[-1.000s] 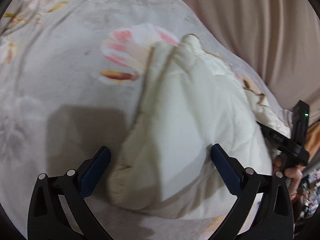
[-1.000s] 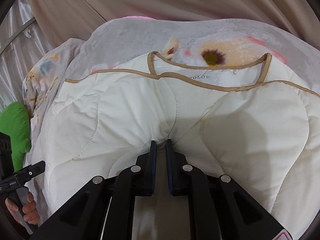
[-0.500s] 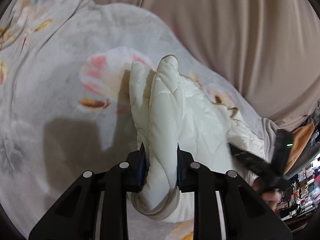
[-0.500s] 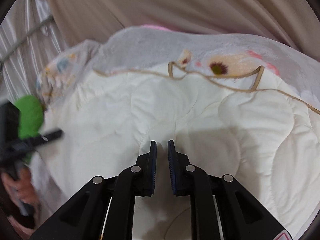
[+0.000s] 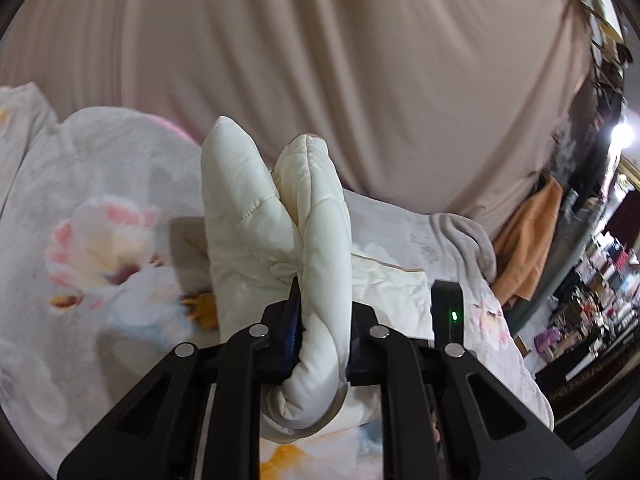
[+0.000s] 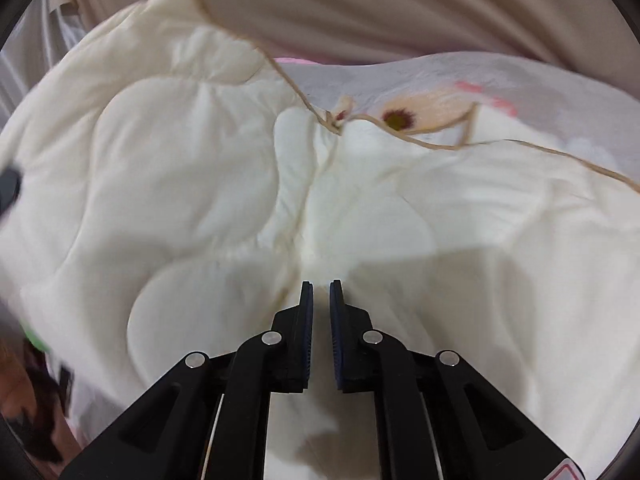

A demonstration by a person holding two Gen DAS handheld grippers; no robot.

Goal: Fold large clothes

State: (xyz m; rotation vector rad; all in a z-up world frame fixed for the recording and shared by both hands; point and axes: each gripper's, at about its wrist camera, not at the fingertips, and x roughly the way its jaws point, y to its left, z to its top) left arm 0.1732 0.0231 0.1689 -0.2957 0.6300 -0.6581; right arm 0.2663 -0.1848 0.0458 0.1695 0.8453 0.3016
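Draping behind quilted jacket [image 5: 276,216]: beige curtain [image 5: 360,60], floral blanket [image 5: 100,240].

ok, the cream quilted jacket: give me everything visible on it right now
The cream quilted jacket is puffy padded fabric with curved stitch lines and thin tan piping along its edges and neckline. It lies spread over the floral blanket on the bed. The left gripper, whose jaws have just been closing, is clamped on a bunched fold that stands up in two rounded lobes. The right gripper is nearly shut with a pinch of fabric between its pads. The left side of the jacket looks raised.
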